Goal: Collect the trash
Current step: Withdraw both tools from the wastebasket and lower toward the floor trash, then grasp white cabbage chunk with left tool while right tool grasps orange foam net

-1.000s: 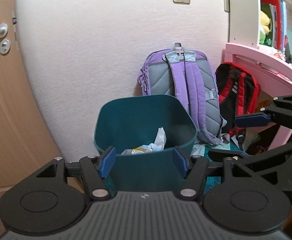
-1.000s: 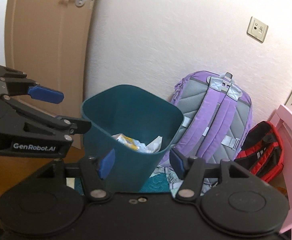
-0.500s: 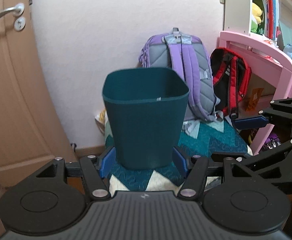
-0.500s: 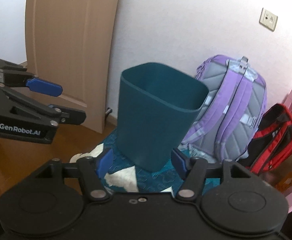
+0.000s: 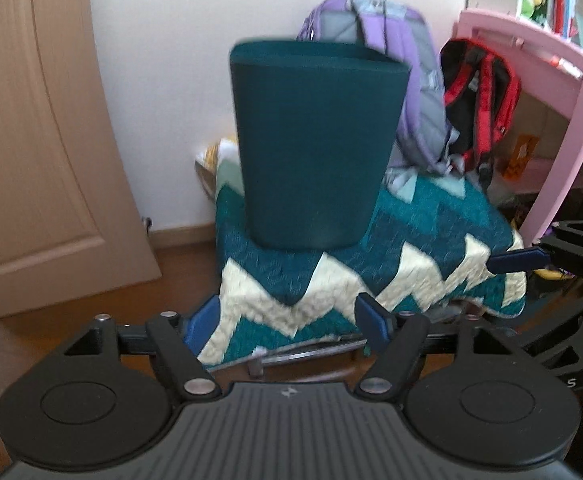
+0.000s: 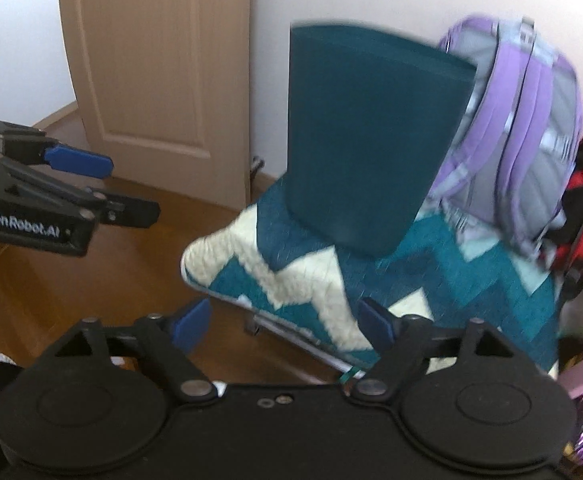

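A wooden door (image 5: 39,140) stands left of the white wall (image 5: 163,80). A teal zigzag quilt (image 5: 331,280) covers what looks like a low folding seat, though blur hides its frame. On the quilt stands the teal bin (image 5: 315,144), upright, with a purple backpack (image 5: 411,60) and a red backpack (image 5: 475,96) behind it. The left tool (image 5: 287,326) and right tool (image 6: 281,326) hang in front of the quilt, jaws opening, nothing between them, clear of the bin.
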Demonstrator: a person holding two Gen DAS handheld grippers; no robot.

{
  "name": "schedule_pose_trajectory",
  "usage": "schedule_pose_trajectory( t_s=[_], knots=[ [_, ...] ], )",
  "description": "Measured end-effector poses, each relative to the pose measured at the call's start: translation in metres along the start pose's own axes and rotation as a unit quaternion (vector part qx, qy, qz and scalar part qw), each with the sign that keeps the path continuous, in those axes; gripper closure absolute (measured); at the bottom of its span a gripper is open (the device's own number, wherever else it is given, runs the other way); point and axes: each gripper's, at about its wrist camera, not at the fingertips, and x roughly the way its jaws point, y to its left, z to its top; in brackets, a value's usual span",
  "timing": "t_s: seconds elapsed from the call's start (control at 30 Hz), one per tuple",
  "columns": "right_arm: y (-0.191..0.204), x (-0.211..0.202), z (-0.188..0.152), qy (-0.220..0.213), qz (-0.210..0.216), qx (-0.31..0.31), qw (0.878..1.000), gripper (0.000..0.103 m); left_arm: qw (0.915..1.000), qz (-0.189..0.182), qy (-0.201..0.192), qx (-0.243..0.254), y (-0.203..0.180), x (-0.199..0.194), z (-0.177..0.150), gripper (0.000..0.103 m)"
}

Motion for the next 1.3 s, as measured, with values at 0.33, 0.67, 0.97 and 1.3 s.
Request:
schedule_pose_trajectory(
  t_s=[0.33,0.67,0.97,1.3],
  knots=[
    [0.003,0.102,-0.059,0.06,0.022,0.034,0.997,0.006,0.9974,0.0,0.071,-0.012,0.031,0.094,-0.064,0.023],
    [0.027,0.206,-0.12,0.148,0.051,-0.004,0.988,0.005,0.9818,-0.04,0.185,-0.02,0.058,0.209,-0.129,0.018],
    [0.054,0.293,-0.187,0.237,0.094,-0.033,0.966,0.005,0.9572,-0.046,0.284,-0.032,0.066,0.309,-0.192,0.017],
    [0.089,0.354,-0.252,0.314,0.154,-0.058,0.935,0.006,0.9362,-0.049,0.347,-0.023,0.06,0.39,-0.272,0.017]
  ],
)
